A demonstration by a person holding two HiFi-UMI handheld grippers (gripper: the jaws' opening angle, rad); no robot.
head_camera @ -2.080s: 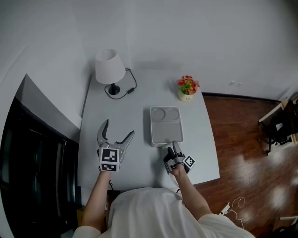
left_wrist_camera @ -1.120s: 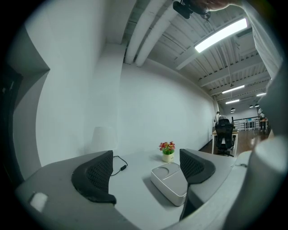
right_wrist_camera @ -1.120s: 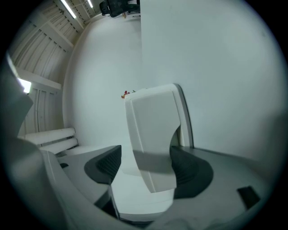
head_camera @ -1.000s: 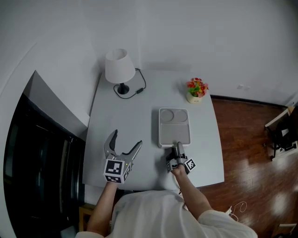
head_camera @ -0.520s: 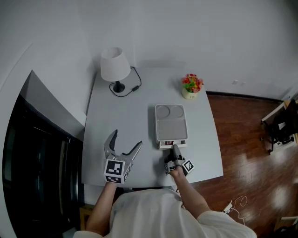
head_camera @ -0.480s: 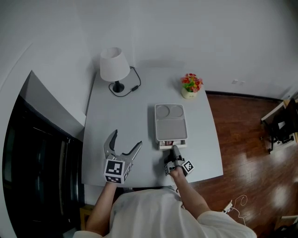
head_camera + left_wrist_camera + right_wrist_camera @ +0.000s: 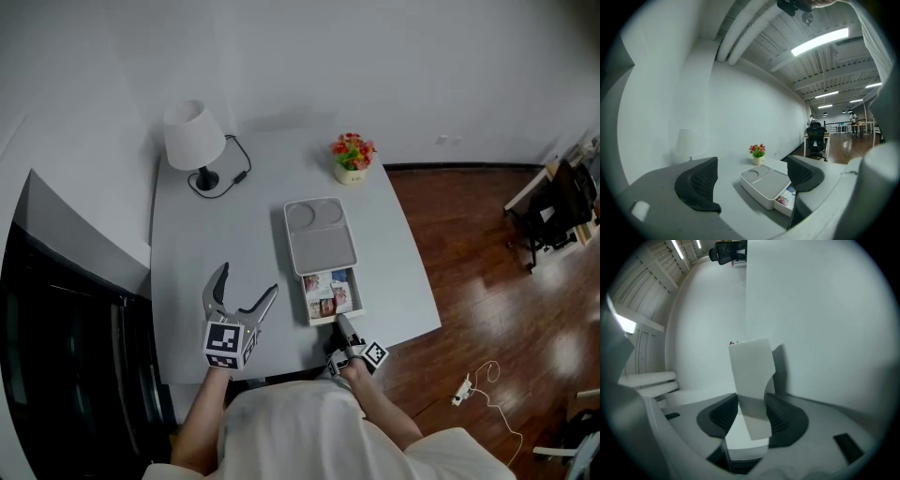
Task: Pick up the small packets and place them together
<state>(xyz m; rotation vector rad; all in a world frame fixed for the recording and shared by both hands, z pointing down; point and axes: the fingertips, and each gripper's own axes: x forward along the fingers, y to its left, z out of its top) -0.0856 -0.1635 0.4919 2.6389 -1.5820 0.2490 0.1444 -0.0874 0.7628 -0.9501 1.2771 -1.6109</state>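
While my right gripper (image 7: 337,322) has its fingers clamped on the front panel of the drawer (image 7: 305,300), having just been closing onto it, the real risk is in how much further I pull. The right gripper view shows the white panel pinched between the two pads, with the gripper rolled onto its side.

The drawer already stands well out of the white box (image 7: 322,246), and its front sits near the table's (image 7: 216,234) near edge. One more firm tug, I judge, could bring it clear of the box, and then its front could dip over the edge and shed the packets (image 7: 328,292) lying inside it.

A second worry is the box itself. Nothing steadies it, since my left gripper (image 7: 247,281) hangs beside it over bare table with its fingers wide apart and nothing between them. If the drawer binds, the whole box may slide toward me instead.

Third, the hold is on a thin, smooth panel. A pull at a slant could let the pads slip off it, and the jolt would scatter the packets before I ever get to gather them.

As for writing, the packets show colourful printing, with reds, blues and white, but it is too small for me to read a brand or a word. The cubes on both grippers carry only black-and-white square patterns, with no lettering. The box looks plain.
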